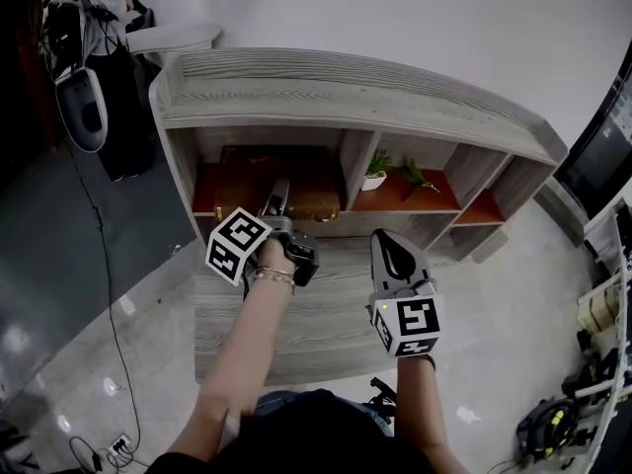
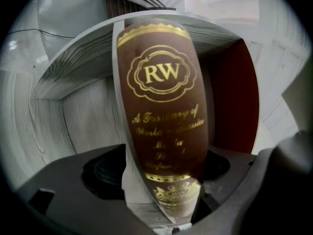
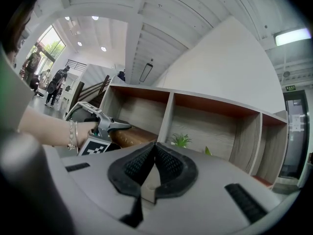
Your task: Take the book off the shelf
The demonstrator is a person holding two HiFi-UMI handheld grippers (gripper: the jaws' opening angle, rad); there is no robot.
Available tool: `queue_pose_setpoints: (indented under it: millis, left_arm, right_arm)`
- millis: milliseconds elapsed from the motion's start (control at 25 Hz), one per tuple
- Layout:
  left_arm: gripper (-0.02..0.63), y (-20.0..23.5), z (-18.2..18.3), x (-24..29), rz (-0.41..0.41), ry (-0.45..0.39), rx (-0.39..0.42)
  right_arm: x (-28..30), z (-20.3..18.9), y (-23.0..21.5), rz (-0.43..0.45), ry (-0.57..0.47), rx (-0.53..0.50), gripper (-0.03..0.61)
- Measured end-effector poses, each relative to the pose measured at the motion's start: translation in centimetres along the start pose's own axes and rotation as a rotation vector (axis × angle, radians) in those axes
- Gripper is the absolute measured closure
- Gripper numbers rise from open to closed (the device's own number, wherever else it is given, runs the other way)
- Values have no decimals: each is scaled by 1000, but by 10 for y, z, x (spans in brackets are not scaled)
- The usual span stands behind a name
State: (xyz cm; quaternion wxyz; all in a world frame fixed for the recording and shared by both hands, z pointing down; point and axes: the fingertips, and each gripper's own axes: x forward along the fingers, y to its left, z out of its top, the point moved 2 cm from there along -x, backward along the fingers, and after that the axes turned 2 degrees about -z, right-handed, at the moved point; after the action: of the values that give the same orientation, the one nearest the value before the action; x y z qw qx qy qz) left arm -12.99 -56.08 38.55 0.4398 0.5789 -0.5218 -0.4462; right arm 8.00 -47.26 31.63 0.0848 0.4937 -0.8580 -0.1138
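Note:
A brown book point(image 1: 306, 181) with gold print lies in the left compartment of the grey wooden shelf point(image 1: 346, 95). My left gripper point(image 1: 277, 200) reaches into that compartment and is shut on the book. In the left gripper view the spine point(image 2: 161, 106), marked "RW", stands tilted between the two jaws, with white page edges on its left. My right gripper point(image 1: 394, 257) hovers in front of the shelf, right of the left one, shut on nothing. Its pads point(image 3: 166, 163) meet in the right gripper view, where the left gripper point(image 3: 115, 126) and the book point(image 3: 134, 137) show at the left.
Two small green plants point(image 1: 377, 169) point(image 1: 415, 176) stand in the middle compartment, which has a red back. Further compartments lie to the right. A low wooden platform point(image 1: 326, 334) extends in front of the shelf. Cables and equipment lie on the floor at the left and lower right.

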Motion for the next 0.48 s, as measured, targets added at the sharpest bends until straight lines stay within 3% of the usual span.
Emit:
queue_pose_setpoints:
  millis: [240,480]
  left_arm:
    - [207,-1,2,-9,7,1,-4]
    - [269,-4,3,-22,9,-9,-25]
  right_arm:
    - [-4,0,5,5,11,-20,563]
    - [-12,2,6,1,-6,1,563]
